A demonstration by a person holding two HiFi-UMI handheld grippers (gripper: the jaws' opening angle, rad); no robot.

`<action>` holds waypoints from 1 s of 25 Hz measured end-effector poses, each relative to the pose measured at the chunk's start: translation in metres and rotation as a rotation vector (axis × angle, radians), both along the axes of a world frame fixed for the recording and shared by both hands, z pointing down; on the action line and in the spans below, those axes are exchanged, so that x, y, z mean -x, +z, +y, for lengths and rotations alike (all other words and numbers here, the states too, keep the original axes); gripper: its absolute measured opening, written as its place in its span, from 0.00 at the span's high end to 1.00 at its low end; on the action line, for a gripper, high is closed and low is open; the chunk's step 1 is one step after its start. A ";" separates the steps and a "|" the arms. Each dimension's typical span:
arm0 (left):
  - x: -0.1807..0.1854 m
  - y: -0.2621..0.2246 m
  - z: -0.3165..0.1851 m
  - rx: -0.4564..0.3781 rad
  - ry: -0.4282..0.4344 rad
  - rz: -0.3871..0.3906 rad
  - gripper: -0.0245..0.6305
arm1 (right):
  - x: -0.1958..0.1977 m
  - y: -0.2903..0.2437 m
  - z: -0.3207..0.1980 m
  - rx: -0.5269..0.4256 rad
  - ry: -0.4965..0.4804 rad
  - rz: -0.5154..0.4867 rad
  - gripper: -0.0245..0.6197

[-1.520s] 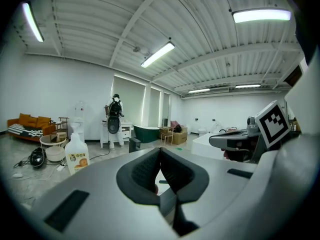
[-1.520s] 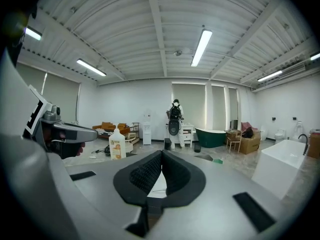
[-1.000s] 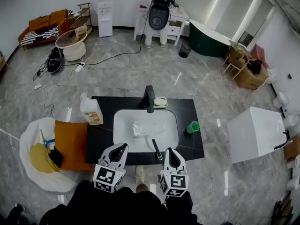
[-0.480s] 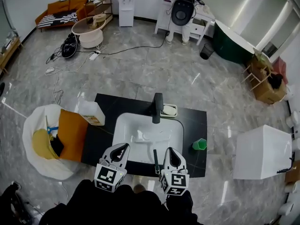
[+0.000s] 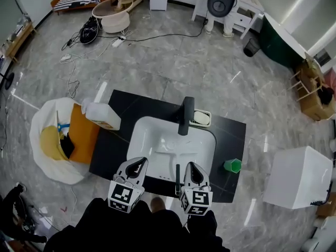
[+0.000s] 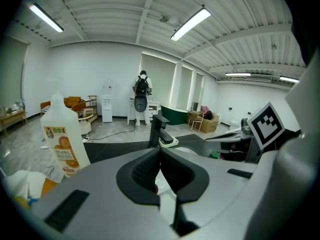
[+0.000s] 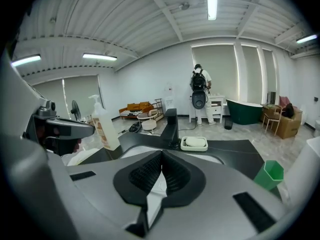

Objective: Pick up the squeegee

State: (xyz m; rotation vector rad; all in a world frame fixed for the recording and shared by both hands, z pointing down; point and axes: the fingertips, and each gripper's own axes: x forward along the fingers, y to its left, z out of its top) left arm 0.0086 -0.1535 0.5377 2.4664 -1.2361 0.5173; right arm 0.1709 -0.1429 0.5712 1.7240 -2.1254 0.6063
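Both sets of jaws are closed with nothing between them. On the left gripper the ribbed black pads meet at their tips, and on the right gripper the pads are pressed together in the same way.

In the head view the two grippers sit side by side at the near edge of a black countertop, both pointing away from the person toward the white basin set into it. The squeegee is a thin dark bar lying on the near rim of the counter, in the gap between the grippers. It runs roughly parallel to them, from the counter's front edge toward the basin. It lies just beside the inner side of the right gripper and well apart from the left one. Its far end is about level with the right gripper's tips, so it lies alongside those jaws rather than ahead of them. Neither gripper's jaws are on it. Neither gripper view shows it, as each gripper's own body fills the lower part of its picture.

Behind the basin a black faucet stands upright, with a soap dish just to its right. A green cup stands on the counter to the right of the basin. A white bottle with an orange label sits at the counter's far left corner.
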 end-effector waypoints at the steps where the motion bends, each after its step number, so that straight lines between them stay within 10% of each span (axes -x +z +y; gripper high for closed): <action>1: 0.000 0.005 -0.001 0.010 -0.006 -0.003 0.93 | 0.001 0.007 -0.002 0.015 -0.009 -0.001 0.94; 15: 0.004 0.065 -0.023 0.109 -0.069 -0.030 0.93 | 0.011 0.098 -0.017 0.221 -0.072 0.033 0.94; 25: 0.003 0.088 -0.025 0.153 -0.090 -0.031 0.93 | 0.013 0.154 -0.013 0.393 -0.080 0.028 0.69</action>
